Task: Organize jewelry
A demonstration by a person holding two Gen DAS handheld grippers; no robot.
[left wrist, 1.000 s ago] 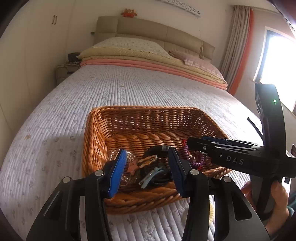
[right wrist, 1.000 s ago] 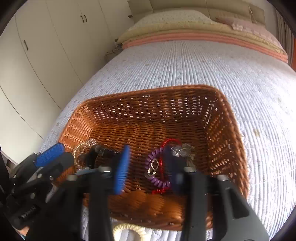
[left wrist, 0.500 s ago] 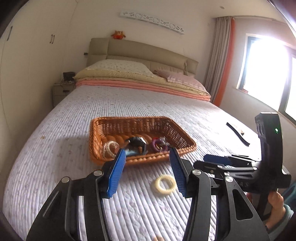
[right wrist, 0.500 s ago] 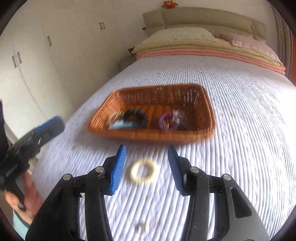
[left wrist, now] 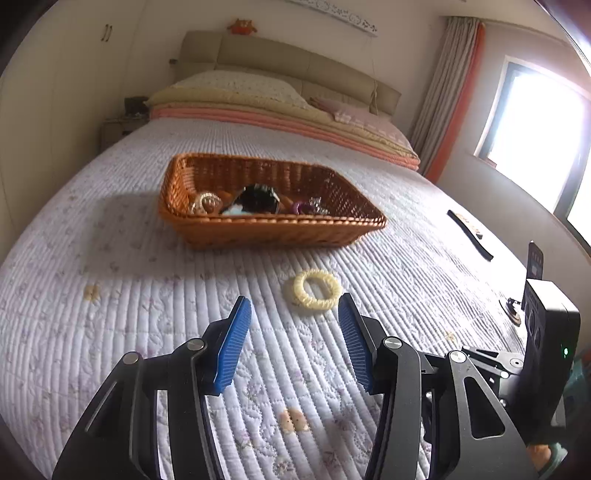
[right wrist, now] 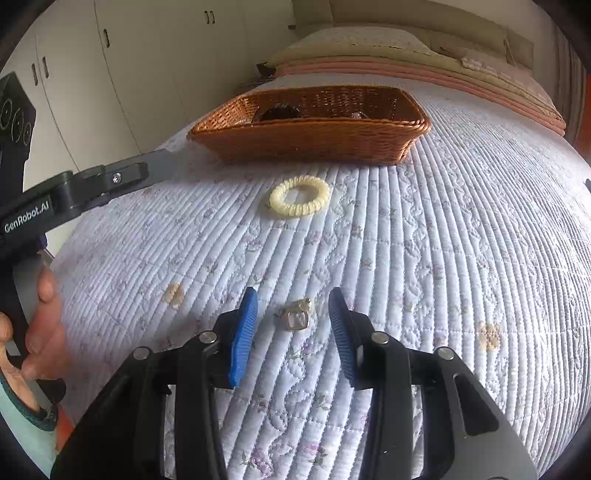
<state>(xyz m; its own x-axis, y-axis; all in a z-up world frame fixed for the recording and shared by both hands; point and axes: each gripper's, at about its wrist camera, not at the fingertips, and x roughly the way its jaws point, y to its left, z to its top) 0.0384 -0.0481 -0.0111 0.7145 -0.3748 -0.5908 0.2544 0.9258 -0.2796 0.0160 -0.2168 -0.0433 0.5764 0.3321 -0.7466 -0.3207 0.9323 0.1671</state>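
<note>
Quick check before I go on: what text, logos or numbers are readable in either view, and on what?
"GenRobot.AI": white print on the left tongs' black arm, right wrist view.
Right tongs: no readable marking in either view.
Wall plaque above the headboard: pattern or lettering, too blurred to read.
Basket, yellow ring, quilt: no text.

1. On the bed (left wrist: pixel 110 314): basket (left wrist: pixel 273 230), mid-frame in the left wrist view.
2. Inside the basket: jewelry pieces (left wrist: pixel 255 205), along its near wall.
3. Below the basket in frame, apart from it: coil ring (left wrist: pixel 317 288).
4. Lower centre of the right wrist view: small ring (right wrist: pixel 296 316), between the right hand-held gripper (right wrist: pixel 293 328) fingers.
5. Right edge, on the bed: strap (left wrist: pixel 470 234).
</note>
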